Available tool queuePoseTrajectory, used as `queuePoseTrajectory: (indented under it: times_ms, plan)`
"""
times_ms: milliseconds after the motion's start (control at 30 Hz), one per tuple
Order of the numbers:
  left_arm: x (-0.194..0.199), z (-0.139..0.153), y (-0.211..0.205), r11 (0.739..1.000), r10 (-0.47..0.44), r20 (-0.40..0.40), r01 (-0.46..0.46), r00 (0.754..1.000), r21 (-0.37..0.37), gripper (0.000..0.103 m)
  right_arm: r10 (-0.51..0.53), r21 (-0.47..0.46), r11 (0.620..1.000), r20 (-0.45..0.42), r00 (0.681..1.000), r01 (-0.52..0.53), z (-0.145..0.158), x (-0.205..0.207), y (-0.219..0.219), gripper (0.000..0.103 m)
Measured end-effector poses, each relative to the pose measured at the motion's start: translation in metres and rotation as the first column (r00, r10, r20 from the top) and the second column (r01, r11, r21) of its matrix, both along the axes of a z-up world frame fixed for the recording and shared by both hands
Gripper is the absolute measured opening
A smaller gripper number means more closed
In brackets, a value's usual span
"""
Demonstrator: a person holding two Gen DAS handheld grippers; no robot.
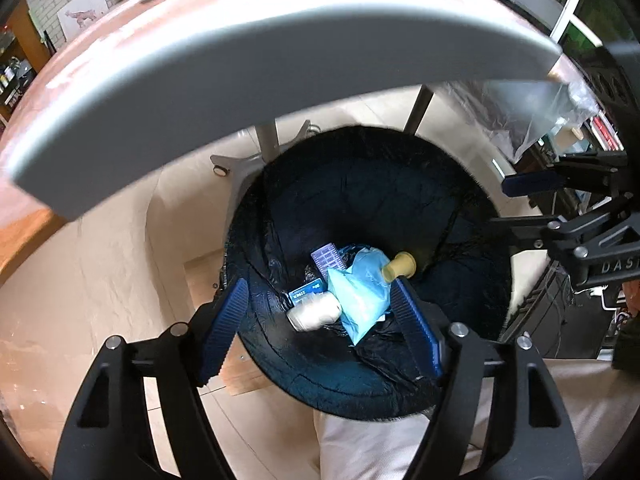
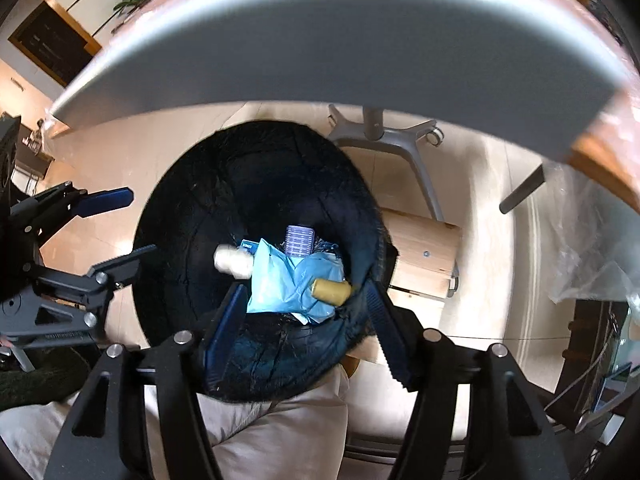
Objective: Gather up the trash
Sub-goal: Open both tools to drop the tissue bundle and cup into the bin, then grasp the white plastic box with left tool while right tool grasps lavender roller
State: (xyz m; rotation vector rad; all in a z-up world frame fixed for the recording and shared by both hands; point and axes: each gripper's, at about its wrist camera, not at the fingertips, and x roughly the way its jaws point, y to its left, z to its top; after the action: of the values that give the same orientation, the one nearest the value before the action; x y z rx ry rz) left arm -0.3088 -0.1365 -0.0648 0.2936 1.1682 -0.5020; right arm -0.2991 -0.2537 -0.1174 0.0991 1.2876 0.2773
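Observation:
A bin with a black liner [image 1: 360, 400] [image 2: 180, 220] stands on the floor right under both grippers. At its bottom lie a crumpled light blue bag [image 1: 360, 296] [image 2: 288, 284], a white roll [image 1: 316, 312] [image 2: 234, 262], a yellow spool [image 1: 400, 266] [image 2: 330, 291], a clear ribbed box [image 1: 328, 258] [image 2: 300, 240] and a small blue packet [image 1: 306, 292] [image 2: 249, 246]. My left gripper [image 1: 320, 332] [image 2: 116, 232] hangs open above the bin's mouth, nothing between its pads. Beside it, my right gripper [image 2: 306, 332] [image 1: 524, 204] is likewise open and holds nothing.
A pale table edge [image 1: 280, 60] [image 2: 320, 40] juts out above the bin's far side. Behind the bin are a grey chair base [image 2: 384, 136] and a wooden box [image 2: 424, 256]. Clear plastic [image 1: 540, 112] hangs at the right. A person's light trousers [image 1: 380, 448] are close below.

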Motion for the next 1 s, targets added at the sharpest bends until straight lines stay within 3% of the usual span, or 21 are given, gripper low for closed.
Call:
queuePoseTrajectory:
  times_ms: [167,233,333,467,567,667,1000]
  plan:
    - [-0.014,0.051,0.010,0.997,-0.022,0.092,0.029,0.996,-0.077,0.075,-0.042,0.016,0.999,0.085,0.996,0.040,0.048,-0.023,-0.019,0.070]
    - [-0.016,0.078,0.013,0.992,-0.011,0.147,0.030,0.989,-0.126,0.093,-0.062,0.021,0.998,0.142,0.988,0.059,0.071,-0.028,-0.027,0.078]
    - [-0.008,0.116,0.015,0.984,0.044,0.239,0.000,0.970,-0.178,0.098,-0.097,0.018,0.995,0.236,0.967,0.095,0.105,-0.026,-0.035,0.086]
    - [0.021,0.149,0.011,0.971,0.118,0.293,-0.050,0.949,-0.232,0.101,-0.146,0.014,0.988,0.367,0.919,0.151,0.145,-0.007,-0.041,0.095]
    - [0.043,0.158,0.006,0.968,0.155,0.310,-0.081,0.938,-0.238,0.101,-0.180,0.017,0.982,0.428,0.886,0.191,0.160,0.013,-0.044,0.099]
    - [0.061,0.159,0.000,0.965,0.185,0.313,-0.111,0.932,-0.239,0.101,-0.189,0.017,0.979,0.451,0.872,0.204,0.166,0.034,-0.045,0.099]
    - [0.109,0.148,0.001,0.965,0.172,0.269,-0.107,0.948,-0.240,0.101,-0.228,-0.024,0.963,0.461,0.858,0.268,0.175,0.091,-0.038,0.099]
